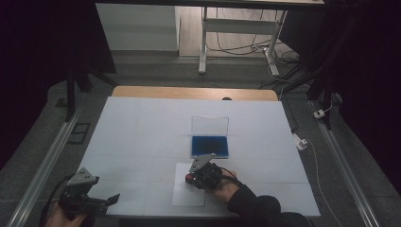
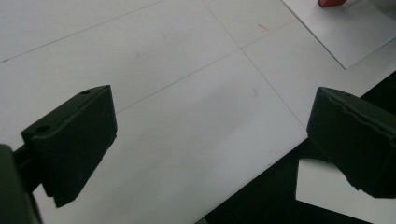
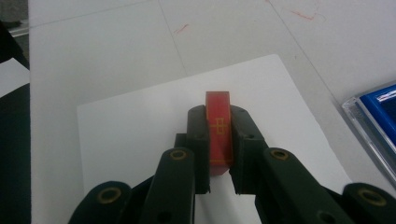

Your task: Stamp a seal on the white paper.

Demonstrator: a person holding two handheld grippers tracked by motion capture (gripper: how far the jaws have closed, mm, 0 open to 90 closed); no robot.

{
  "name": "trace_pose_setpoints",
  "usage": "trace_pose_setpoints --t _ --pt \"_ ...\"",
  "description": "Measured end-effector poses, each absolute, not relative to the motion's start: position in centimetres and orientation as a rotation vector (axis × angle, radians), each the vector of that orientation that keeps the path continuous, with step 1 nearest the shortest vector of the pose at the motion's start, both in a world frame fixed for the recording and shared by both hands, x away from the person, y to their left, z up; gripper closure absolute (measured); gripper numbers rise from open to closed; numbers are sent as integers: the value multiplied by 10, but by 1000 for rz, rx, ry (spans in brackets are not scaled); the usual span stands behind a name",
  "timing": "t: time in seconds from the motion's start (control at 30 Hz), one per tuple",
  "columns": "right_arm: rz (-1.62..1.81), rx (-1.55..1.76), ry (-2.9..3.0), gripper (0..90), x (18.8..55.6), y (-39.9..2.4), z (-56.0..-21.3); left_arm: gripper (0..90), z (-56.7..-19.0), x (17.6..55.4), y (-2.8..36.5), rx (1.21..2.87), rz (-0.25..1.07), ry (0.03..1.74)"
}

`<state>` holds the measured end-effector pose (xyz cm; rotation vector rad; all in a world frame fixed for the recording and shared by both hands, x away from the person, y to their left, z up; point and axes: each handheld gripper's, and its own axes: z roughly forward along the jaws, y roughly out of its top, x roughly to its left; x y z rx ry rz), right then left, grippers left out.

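White surface [image 1: 142,127], dark room. Lower left: left tool [image 1: 101,201] released, idle at the edge. Lower centre: right tool [image 1: 195,176] clenched on red stamp [image 3: 218,133], held over paper sheet [image 3: 135,121] — likely printing. Blue ink pad [image 1: 210,146] just above, lid up for access.

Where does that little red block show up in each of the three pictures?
High view: red block below centre, under the right gripper.
Left gripper view: top right corner.
Right gripper view: centre, clamped between the jaws.
Shared landmark: the white paper sheet beneath it.
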<state>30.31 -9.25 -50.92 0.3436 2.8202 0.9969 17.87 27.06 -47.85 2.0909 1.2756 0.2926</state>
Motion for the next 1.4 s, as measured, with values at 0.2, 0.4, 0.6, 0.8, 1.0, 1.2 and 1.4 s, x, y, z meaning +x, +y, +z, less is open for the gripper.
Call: trace_pose_setpoints --t 0.2,0.4,0.6,0.8,1.0,1.2,1.4 --pt "970 327 2799 803 299 -92 -509 19 -479 179 270 2094 292 1275" --pt "1025 376 2830 802 305 -95 -511 19 -479 180 270 2095 293 1274" --pt "1062 391 2848 802 309 -97 -512 19 -479 180 270 2095 293 1274" --pt "1046 360 2831 800 306 -96 -512 19 -479 179 270 2095 293 1271" --pt "1064 374 2821 796 306 -97 -512 19 -479 179 271 2091 292 1273" --pt "1052 377 2833 792 307 -96 -511 19 -479 180 270 2090 293 1274" --pt "1011 342 2829 791 305 -94 -508 19 -479 179 271 2090 292 1274"
